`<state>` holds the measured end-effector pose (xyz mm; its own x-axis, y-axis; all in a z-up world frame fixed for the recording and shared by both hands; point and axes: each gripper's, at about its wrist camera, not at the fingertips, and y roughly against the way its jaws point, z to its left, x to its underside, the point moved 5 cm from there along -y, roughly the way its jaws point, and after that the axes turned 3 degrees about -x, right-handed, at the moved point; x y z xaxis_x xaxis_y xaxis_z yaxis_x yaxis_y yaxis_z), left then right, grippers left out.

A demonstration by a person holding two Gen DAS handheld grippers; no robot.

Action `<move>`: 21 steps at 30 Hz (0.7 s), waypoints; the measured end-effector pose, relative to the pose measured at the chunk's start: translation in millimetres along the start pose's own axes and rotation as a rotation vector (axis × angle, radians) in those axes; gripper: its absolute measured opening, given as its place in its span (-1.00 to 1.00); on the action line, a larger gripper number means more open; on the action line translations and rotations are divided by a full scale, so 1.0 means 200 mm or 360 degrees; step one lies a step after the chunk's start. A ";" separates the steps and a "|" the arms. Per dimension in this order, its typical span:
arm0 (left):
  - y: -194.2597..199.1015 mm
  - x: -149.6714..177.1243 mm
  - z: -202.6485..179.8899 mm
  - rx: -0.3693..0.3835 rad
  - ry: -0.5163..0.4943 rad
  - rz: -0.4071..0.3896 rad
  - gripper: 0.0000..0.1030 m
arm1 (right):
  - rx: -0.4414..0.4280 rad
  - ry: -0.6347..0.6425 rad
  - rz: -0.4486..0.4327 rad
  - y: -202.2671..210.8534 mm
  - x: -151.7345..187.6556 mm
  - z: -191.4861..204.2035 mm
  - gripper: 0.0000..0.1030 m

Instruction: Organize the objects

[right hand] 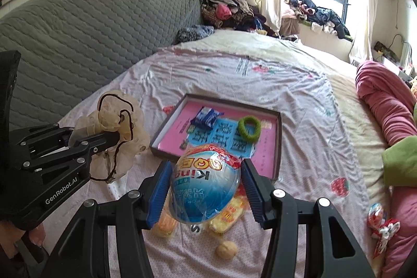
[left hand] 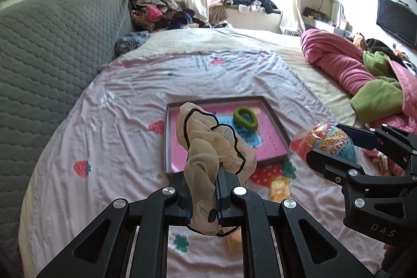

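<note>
Left tool (left hand: 217, 189): your nearest thing; its jaws are clamped on the cream scrunchie (left hand: 208, 145), which bunches up above the fingertips and hangs below them.

Right tool (right hand: 206, 189): your blue pads bracket the egg-shaped toy packet (right hand: 206, 184), held off the bed; the left pad touches it, but contact on the right pad is hard to confirm.

Tray (right hand: 278, 145): the dark-rimmed pink tray lies straight ahead of both tools on the bed sheet (left hand: 125, 106), its near rim just beyond the egg packet and just ahead of the scrunchie.

Deciding relation: your left tool faces the tray's near-left part, your right tool its near edge; both look about equally close, so either load only needs carrying forward and lowering.

Inside the tray: a green hair ring (right hand: 249, 127) sits to the far right of your tools.

View differences: only the right view shows the blue wrapper (right hand: 207, 117) in the tray, hidden by the scrunchie from the left, plus yellow snack packs (right hand: 229, 215) and a small tan ball (right hand: 227, 249) beneath the right tool.
</note>
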<state>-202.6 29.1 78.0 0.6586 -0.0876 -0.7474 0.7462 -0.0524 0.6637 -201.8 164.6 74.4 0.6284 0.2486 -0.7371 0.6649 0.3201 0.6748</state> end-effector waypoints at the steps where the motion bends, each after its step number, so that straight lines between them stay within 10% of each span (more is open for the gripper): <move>1: -0.01 -0.02 0.00 -0.0005 -0.0003 -0.0006 -0.76 | 0.0003 0.0002 -0.0007 0.00 -0.02 -0.01 0.06; 21: -0.76 -0.13 -0.03 0.0000 -0.0022 0.0118 -0.76 | -0.0015 -0.0007 0.0085 -0.63 -0.12 -0.22 0.06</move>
<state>-332.0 45.0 -3.0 0.7104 -0.1051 -0.6959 0.6956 -0.0452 0.7170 -317.6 158.1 5.8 0.6648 0.2616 -0.6997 0.6265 0.3148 0.7130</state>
